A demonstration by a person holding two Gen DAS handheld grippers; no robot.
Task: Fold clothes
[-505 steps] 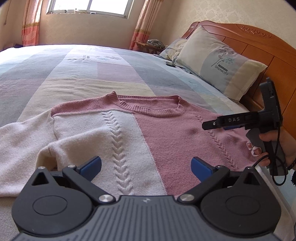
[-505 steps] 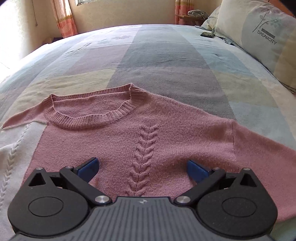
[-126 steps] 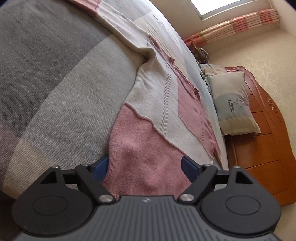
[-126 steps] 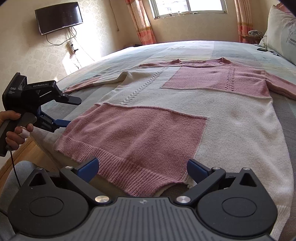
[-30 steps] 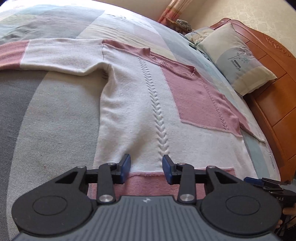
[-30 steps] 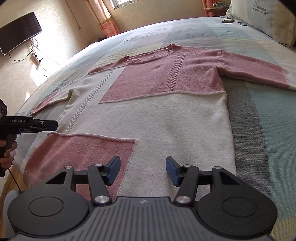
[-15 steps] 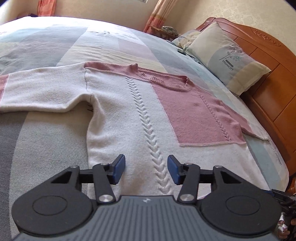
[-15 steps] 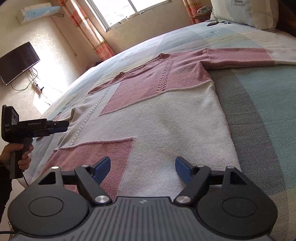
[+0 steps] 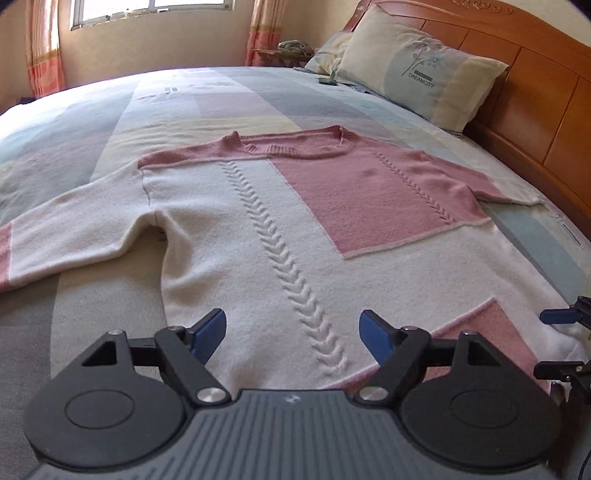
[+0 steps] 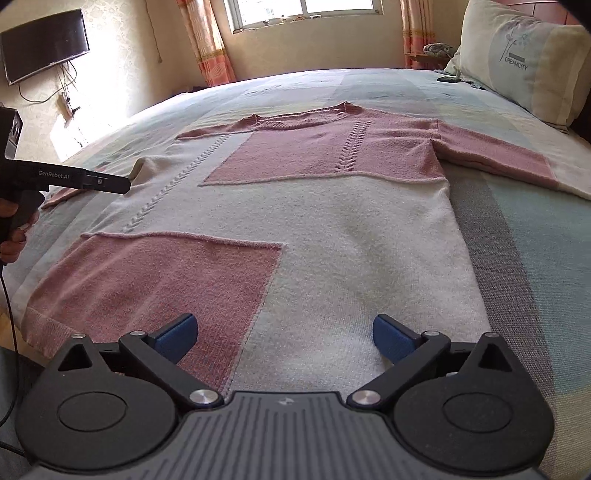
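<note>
A pink and cream knit sweater (image 9: 303, 221) (image 10: 332, 206) lies face up and spread flat on the bed, neck toward the far side, both sleeves stretched outward. My left gripper (image 9: 293, 330) hovers open over the lower hem near the cable-knit line, holding nothing. My right gripper (image 10: 282, 332) hangs open above the hem where the pink patch meets the cream, with nothing between its fingers. The right gripper's fingers (image 9: 561, 315) peek in at the right edge of the left wrist view. In the right wrist view the left gripper's body (image 10: 66, 177) shows at the left, held by a hand.
The patchwork bed cover (image 9: 221, 103) stretches far beyond the sweater. Pillows (image 9: 424, 70) lean on the wooden headboard (image 9: 535, 96) at the right. A small dark object (image 9: 327, 81) lies near the pillows. A wall TV (image 10: 44, 44) and curtained window (image 10: 306, 14) lie beyond.
Both grippers have opened wider over the last second. Both views have swung level, so they now look straight up the sweater from its hem.
</note>
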